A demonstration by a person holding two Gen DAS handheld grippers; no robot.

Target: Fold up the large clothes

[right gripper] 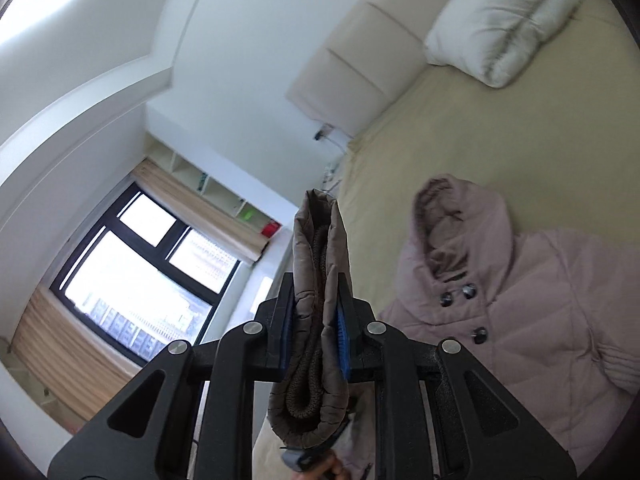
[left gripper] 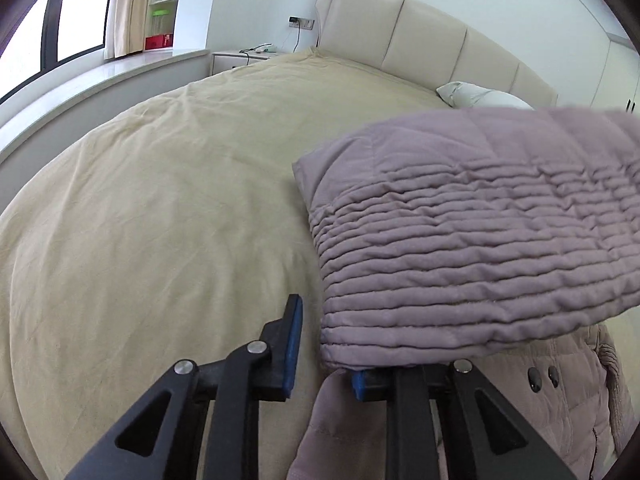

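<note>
while the dusty-pink quilted hooded coat [right gripper: 532, 304] lies front-up on the cream bedspread [left gripper: 160, 200] with its hood spread toward the padded beige headboard [left gripper: 420, 32], folding looks barely begun: the body seems flat and unfolded, and only one ribbed-cuff sleeve [left gripper: 460, 248] is raised off it. the right gripper [right gripper: 316, 320] is clamped on that sleeve's cuff end, the knit lining bunched between its blue pads, and points up and away toward the window, tilted well off level. the left gripper [left gripper: 326, 344] hovers low beside the lifted sleeve, its jaws apart; one finger is tucked under the sleeve's edge, holding nothing. laying the sleeves across and folding the body all appear still to do.
</note>
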